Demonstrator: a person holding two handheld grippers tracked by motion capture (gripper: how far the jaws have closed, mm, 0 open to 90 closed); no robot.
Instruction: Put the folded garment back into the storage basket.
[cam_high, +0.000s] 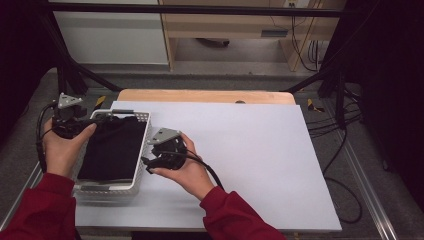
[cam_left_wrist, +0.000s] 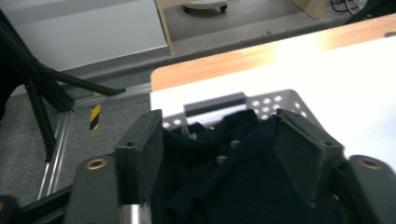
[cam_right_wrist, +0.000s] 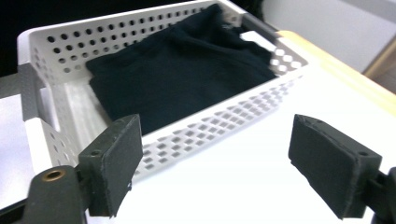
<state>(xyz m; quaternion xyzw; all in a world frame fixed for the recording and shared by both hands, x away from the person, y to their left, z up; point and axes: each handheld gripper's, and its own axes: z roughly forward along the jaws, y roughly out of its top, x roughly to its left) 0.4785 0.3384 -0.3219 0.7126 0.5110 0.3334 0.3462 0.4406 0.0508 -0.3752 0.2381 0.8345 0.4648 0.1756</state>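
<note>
Red-sleeved forearms enter from the near edge of the high view, each hand holding a black two-jaw gripper.

Left gripper (cam_high: 92, 121): at the far left corner of the basket, jaws over the cloth. In the left gripper view its pads (cam_left_wrist: 140, 154) stand apart with dark fabric bunched between them; whether they press on it cannot be told.

Right gripper (cam_high: 148, 161): just beside the basket's right wall, over the sheet. In the right gripper view its jaws stand wide with nothing between them.

White perforated plastic basket (cam_high: 141, 150): rectangular, grey handles at both ends, resting on the left part of the sheet.

Folded black cloth garment (cam_high: 112, 150): lying inside the basket, covering most of its floor.

White sheet (cam_high: 250, 150): covering the light wooden table (cam_high: 200, 95).
</note>
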